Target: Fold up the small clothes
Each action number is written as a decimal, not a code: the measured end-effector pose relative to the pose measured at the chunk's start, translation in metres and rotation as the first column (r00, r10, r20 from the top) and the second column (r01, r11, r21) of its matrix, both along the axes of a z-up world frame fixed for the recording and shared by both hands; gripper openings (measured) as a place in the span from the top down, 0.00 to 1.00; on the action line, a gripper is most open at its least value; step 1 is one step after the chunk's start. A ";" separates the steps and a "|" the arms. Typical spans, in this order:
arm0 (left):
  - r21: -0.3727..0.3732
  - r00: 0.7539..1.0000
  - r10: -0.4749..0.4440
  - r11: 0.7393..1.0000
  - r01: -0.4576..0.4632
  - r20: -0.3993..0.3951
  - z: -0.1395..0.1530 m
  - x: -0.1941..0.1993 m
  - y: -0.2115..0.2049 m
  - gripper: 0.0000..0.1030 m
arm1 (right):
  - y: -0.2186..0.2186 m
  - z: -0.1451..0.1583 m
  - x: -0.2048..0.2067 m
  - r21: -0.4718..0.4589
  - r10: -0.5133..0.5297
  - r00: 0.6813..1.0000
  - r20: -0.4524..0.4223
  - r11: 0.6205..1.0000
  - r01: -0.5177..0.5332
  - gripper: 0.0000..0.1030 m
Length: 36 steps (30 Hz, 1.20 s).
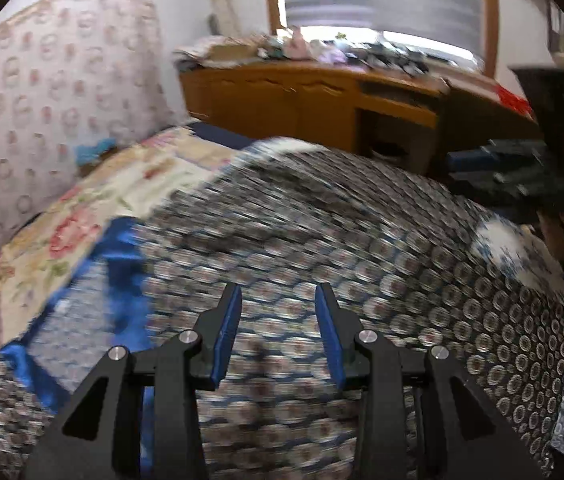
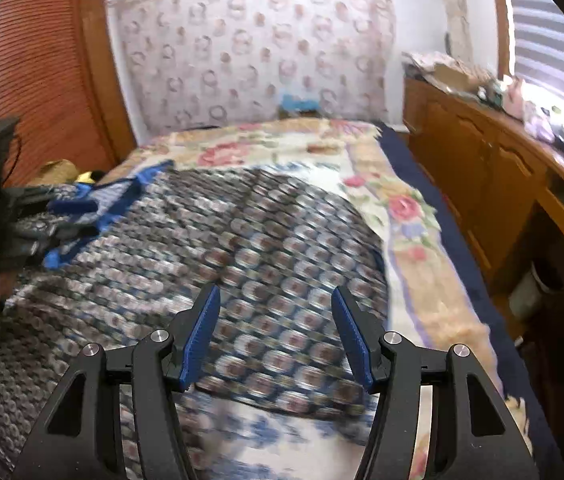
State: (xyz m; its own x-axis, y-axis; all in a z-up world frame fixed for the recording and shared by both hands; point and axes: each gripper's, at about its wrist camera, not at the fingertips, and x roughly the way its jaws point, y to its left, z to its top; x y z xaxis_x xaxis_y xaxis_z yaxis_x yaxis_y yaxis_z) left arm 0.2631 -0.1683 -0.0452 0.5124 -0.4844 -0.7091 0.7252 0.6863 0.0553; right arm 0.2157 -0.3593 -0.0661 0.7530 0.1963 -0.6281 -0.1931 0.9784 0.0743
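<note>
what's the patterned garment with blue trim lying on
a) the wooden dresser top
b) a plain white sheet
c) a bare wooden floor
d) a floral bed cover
d: the patterned garment is spread over the floral bed cover, whose pink roses show past its edge in both wrist views, while the wooden dresser stands off to the side.

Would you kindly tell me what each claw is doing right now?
Left claw: open, empty, above the patterned garment.
Right claw: open, empty, above the same garment.
</note>
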 end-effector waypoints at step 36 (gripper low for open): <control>0.023 0.987 0.107 0.994 -0.105 -0.119 -0.034 0.004 -0.013 0.30 | -0.052 -0.039 0.004 0.069 -0.027 0.975 -0.221 0.997 0.043 0.52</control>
